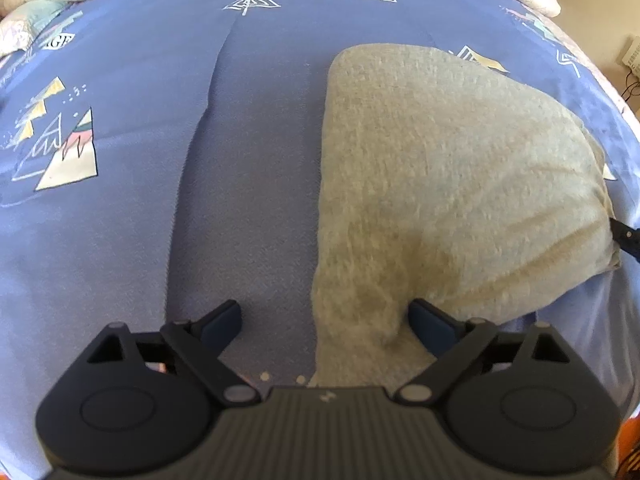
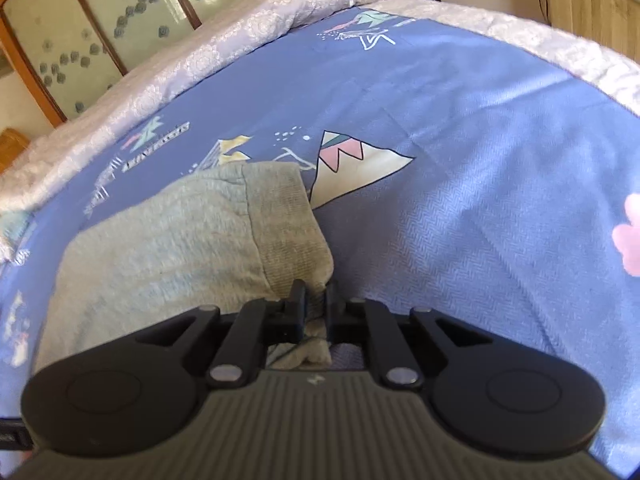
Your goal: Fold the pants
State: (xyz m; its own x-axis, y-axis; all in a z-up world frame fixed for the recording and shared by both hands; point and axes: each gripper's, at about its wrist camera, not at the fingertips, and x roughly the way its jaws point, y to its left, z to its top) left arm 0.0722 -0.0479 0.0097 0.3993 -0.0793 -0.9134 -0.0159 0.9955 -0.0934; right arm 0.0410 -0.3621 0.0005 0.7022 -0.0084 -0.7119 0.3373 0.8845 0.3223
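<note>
Grey sweatpants [image 1: 448,184] lie folded on a blue patterned bedsheet [image 1: 120,240]. My left gripper [image 1: 326,316] is open, its jaws wide apart, with the near edge of the pants between the fingers, closer to the right finger [image 1: 430,320]. In the right wrist view the pants [image 2: 168,248] lie to the left, with a ribbed band [image 2: 288,232] at their right end. My right gripper [image 2: 316,300] is shut on the corner of that ribbed band. Its tip shows in the left wrist view at the far right [image 1: 626,236].
The blue sheet [image 2: 480,200] spreads to the right, with printed mountain shapes [image 2: 352,168]. A pale quilt [image 2: 240,40] lies along the far edge. Wooden-framed glass doors [image 2: 100,20] stand behind the bed. The bed's edge runs at the far right in the left wrist view [image 1: 624,92].
</note>
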